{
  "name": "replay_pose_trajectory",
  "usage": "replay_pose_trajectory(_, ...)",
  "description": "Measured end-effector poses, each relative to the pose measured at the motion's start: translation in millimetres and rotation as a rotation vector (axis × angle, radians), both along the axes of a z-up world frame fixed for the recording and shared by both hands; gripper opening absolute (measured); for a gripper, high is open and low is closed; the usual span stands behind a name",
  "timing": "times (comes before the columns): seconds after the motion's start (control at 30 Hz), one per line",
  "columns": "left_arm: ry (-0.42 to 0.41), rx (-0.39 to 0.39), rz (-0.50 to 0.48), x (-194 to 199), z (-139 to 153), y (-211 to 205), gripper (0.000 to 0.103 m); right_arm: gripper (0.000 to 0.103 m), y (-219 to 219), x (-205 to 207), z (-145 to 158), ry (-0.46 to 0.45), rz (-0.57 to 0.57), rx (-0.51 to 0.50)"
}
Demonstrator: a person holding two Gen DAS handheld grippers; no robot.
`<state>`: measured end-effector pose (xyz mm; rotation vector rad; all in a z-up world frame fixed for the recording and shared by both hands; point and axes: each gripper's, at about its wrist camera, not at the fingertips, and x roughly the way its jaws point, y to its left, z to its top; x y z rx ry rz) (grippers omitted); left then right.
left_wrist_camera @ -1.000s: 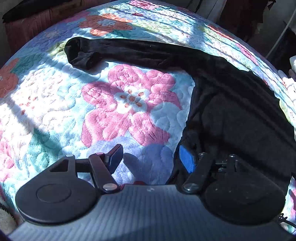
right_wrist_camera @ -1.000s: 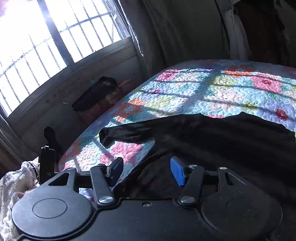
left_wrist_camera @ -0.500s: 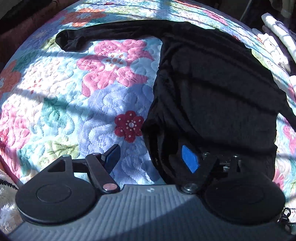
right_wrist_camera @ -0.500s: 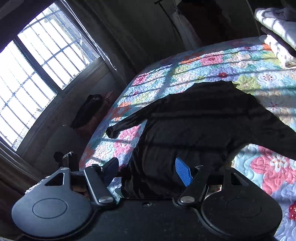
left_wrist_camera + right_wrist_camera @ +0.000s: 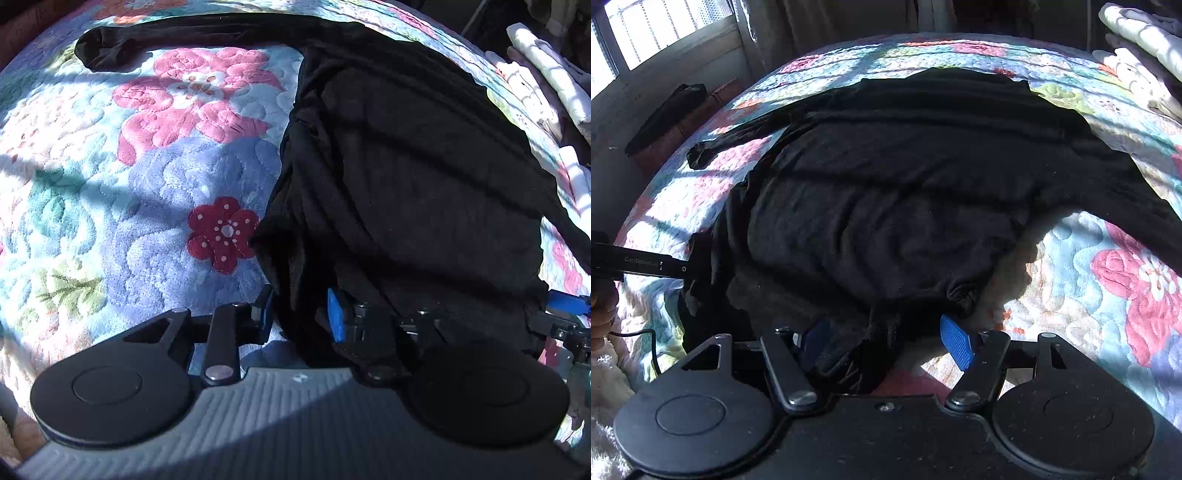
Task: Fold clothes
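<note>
On the bed's floral quilt (image 5: 110,206) lies a black long-sleeved top (image 5: 417,177), spread flat with one sleeve (image 5: 177,37) stretched out toward the far left and its cuff bunched. The left gripper (image 5: 301,314) sits at the near hem, its jaws partly closed with a fold of the dark fabric bunched between the blue pads; a firm clamp cannot be confirmed. The right gripper (image 5: 886,339) is at the hem too, jaws wide apart, with cloth draped across the left pad and the right pad (image 5: 955,341) bare above the quilt. Folded white linens (image 5: 1137,40) are stacked at the far right.
</note>
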<state>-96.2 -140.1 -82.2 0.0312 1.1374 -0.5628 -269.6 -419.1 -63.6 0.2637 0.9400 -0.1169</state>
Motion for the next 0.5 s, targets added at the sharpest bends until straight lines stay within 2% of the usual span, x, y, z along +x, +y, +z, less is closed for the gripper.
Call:
replay_pose_trajectory(0.07,0.003,-0.008,0.012,0,-1,2,0.014,0.062,2,3,-8,0.021,0.011,-0.051)
replay_pose_trajectory(0.1,0.011,-0.016,0.030,1,-1,7,0.008,0.029,-2,-1,-10,0.022,0.002,-0.039)
replay_pose_trajectory(0.13,0.020,-0.027,0.049,2,-1,11,0.006,0.012,-8,-8,-10,0.011,-0.007,-0.006)
replay_pose_trajectory(0.23,0.042,-0.141,0.147,4,5,40,0.005,0.008,-22,-40,-6,-0.059,-0.042,0.078)
replay_pose_trajectory(0.27,0.035,-0.149,0.172,2,7,47,0.005,0.008,-26,-50,-6,-0.059,-0.058,0.114)
replay_pose_trajectory(0.33,0.027,-0.111,0.205,1,9,53,0.004,0.006,-31,-69,-12,-0.015,-0.107,0.183)
replay_pose_trajectory(0.4,0.056,-0.101,0.195,0,4,51,0.004,0.006,-31,-80,-22,0.012,-0.140,0.217)
replay_pose_trajectory(0.5,0.067,-0.082,0.184,-2,2,48,0.004,0.006,-25,-80,-26,0.024,-0.140,0.195)
